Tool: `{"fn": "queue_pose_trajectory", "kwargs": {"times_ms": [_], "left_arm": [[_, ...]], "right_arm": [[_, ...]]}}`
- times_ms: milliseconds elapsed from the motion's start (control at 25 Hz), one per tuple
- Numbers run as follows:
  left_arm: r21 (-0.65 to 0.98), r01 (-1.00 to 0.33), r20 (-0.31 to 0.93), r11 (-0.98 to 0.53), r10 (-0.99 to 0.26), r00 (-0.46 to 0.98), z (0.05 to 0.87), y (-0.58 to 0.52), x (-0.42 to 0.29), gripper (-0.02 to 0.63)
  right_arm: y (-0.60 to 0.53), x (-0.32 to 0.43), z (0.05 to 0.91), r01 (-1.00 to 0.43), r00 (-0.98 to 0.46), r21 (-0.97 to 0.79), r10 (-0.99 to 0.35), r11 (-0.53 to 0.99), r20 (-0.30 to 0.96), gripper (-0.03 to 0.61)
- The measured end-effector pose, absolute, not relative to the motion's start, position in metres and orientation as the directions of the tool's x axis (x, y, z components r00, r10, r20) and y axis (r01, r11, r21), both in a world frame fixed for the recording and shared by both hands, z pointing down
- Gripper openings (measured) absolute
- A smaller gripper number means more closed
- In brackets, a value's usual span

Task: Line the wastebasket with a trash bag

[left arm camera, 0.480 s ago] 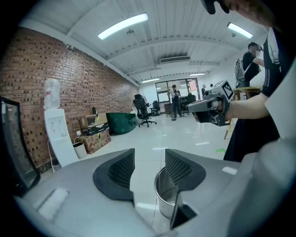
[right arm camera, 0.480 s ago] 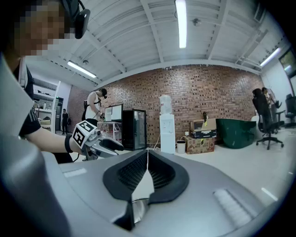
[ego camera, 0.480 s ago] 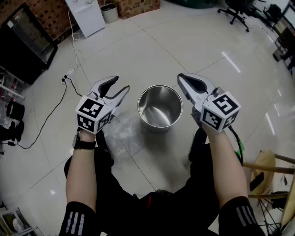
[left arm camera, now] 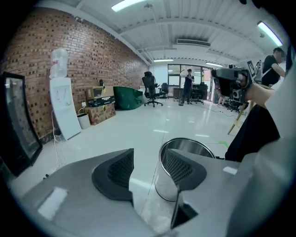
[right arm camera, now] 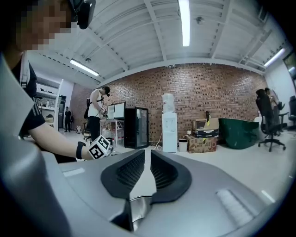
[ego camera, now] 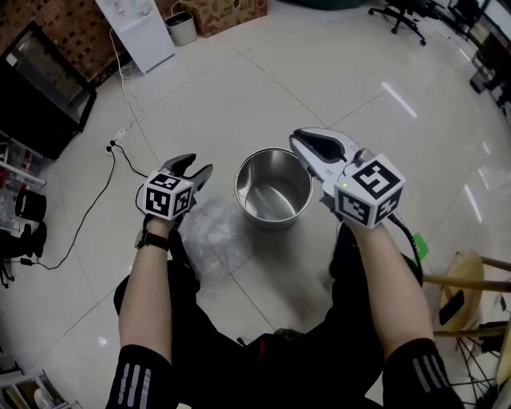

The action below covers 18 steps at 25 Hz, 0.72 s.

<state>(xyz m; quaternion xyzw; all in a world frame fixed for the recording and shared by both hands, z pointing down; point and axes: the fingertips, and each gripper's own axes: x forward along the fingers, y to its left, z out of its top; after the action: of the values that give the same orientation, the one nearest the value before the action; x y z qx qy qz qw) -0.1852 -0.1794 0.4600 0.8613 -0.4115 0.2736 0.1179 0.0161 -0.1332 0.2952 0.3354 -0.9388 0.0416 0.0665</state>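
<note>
A shiny steel wastebasket [ego camera: 273,188] stands upright on the white tiled floor, empty inside. A crumpled clear trash bag [ego camera: 214,236] lies on the floor just left of it, near my knees. My left gripper [ego camera: 196,169] hangs above the bag's far edge, tilted down, open with nothing between the jaws. In the left gripper view the left gripper [left arm camera: 148,162] frames the wastebasket [left arm camera: 163,183], and the bag [left arm camera: 155,210] lies below. My right gripper [ego camera: 299,144] hovers at the basket's right rim, shut and empty. In the right gripper view the right gripper [right arm camera: 144,162] has the wastebasket [right arm camera: 138,206] beneath it.
A white water dispenser [ego camera: 136,32], a small bin [ego camera: 181,25] and a cardboard box [ego camera: 231,12] stand along the far wall. A power strip with its cable [ego camera: 120,132] lies on the floor to the left. A wooden stool [ego camera: 471,279] is at my right.
My left gripper has dropped lower and tipped down toward the bag. The right gripper has shifted a little left, closer to the basket's rim.
</note>
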Motion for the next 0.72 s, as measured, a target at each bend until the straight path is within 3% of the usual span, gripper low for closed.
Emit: {"fn": "queue_pose_trajectory", "kwargs": {"times_ms": [400, 720], "left_arm": [[0.032, -0.788, 0.787, -0.615, -0.471, 0.399, 0.609, -0.164, -0.218, 0.225], [0.087, -0.781, 0.859, -0.618, -0.350, 0.373, 0.705, -0.144, -0.232, 0.229]], "right_arm": [[-0.121, -0.019, 0.320, -0.555, -0.802, 0.031, -0.545, 0.831, 0.242, 0.087], [-0.115, -0.058, 0.347, -0.474, -0.825, 0.062, -0.468, 0.878, 0.316, 0.087]]}}
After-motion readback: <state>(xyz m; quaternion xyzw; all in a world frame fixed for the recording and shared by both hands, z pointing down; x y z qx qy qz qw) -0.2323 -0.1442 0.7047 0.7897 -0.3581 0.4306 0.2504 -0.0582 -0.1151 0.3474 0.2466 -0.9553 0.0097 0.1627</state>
